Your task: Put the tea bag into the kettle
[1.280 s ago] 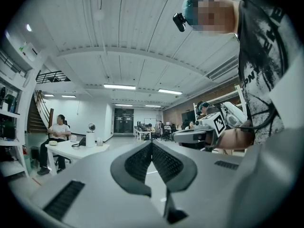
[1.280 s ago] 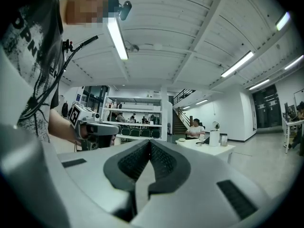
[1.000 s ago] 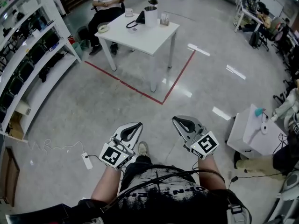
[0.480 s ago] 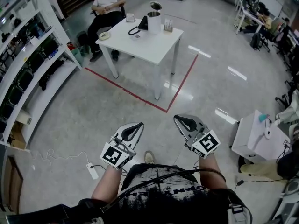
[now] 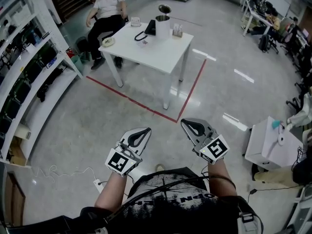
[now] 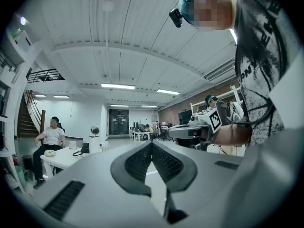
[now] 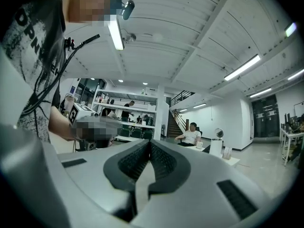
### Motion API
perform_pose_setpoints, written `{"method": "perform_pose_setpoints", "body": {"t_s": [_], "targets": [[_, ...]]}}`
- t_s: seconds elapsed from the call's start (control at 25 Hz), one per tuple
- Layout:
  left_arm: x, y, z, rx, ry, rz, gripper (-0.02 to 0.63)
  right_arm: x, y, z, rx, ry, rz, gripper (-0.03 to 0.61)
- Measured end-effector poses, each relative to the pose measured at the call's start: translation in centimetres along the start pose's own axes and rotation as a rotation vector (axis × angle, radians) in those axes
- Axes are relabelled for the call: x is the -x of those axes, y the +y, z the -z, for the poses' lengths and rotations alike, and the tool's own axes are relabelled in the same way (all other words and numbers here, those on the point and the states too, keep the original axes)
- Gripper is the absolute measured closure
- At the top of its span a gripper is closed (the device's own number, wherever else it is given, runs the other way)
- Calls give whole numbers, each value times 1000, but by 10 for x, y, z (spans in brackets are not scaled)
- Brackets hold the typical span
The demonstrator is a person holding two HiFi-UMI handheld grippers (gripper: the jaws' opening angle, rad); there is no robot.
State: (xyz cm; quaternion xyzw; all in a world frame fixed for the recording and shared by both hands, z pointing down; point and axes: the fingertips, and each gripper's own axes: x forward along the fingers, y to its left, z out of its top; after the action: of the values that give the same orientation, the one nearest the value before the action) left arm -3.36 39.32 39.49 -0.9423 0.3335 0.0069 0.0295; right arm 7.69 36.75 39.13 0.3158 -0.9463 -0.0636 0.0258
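Approach stage, as judged: the left tool (image 5: pixel 141 133) and right tool (image 5: pixel 189 126), both pressed together and empty, are well apart from the white square tabletop (image 5: pixel 157 53) bearing the open-lidded steel kettle (image 5: pixel 162 25). The tea bag is too small to identify. Advisable: spread one tool only at the tabletop. Surroundings: glossy grey floor (image 5: pixel 97 126), red tape line (image 5: pixel 146 109), white shelving (image 5: pixel 34 89).

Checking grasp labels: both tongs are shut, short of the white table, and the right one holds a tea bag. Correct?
No: the right tongs hold nothing; the right gripper view shows them closed with no tea bag. Left tongs shut, both short of the white table.
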Motion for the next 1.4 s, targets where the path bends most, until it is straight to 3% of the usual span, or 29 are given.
{"method": "perform_pose_setpoints", "body": {"t_s": [0.76,1.4], "targets": [[10,75,23,101,-24,-46,601,-69,-19,6,22,81,-7,569],[-70,176,33,90,-20,-151,601,-154,-122,26,-20,56,-140,569]]}}
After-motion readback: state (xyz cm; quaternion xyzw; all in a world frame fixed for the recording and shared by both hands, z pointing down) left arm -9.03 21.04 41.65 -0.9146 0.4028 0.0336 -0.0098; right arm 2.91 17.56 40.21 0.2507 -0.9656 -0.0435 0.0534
